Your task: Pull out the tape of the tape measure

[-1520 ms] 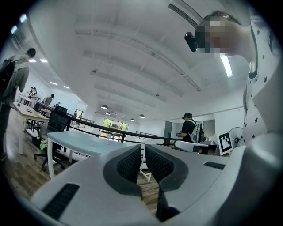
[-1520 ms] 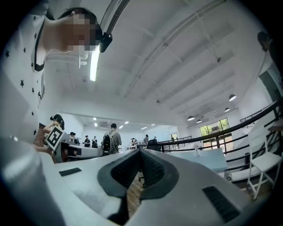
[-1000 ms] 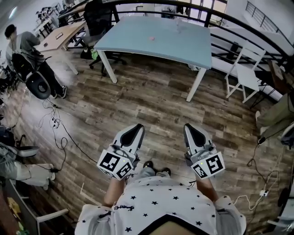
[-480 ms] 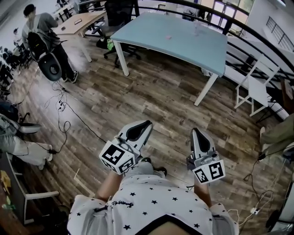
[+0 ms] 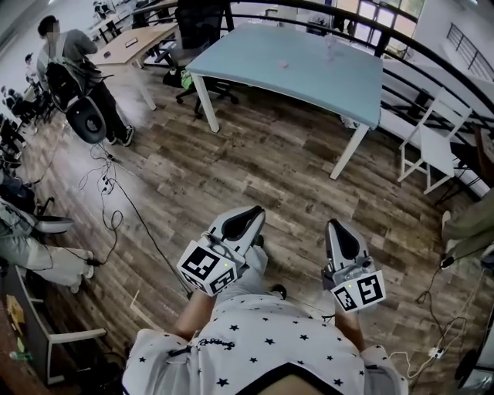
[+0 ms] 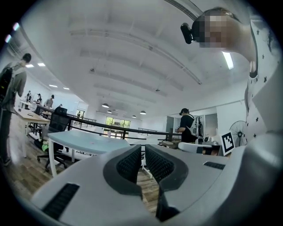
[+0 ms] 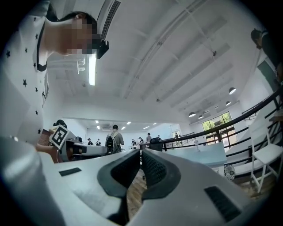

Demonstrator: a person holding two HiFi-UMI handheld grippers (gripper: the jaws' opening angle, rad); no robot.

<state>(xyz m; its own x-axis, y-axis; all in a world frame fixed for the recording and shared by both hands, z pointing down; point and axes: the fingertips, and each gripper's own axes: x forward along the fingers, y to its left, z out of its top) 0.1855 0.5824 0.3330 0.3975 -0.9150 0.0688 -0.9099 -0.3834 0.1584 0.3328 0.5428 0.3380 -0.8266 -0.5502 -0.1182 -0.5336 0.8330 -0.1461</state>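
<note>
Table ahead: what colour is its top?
The table top is pale blue; the head view shows it best.

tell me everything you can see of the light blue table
The light blue table is rectangular, with a matte top on slanted white legs, two near ones showing. It stands on the wood-plank floor ahead of the person, its far side near a black railing. A small pinkish item lies on top, too small to identify; an office chair sits by its far left corner.
</note>
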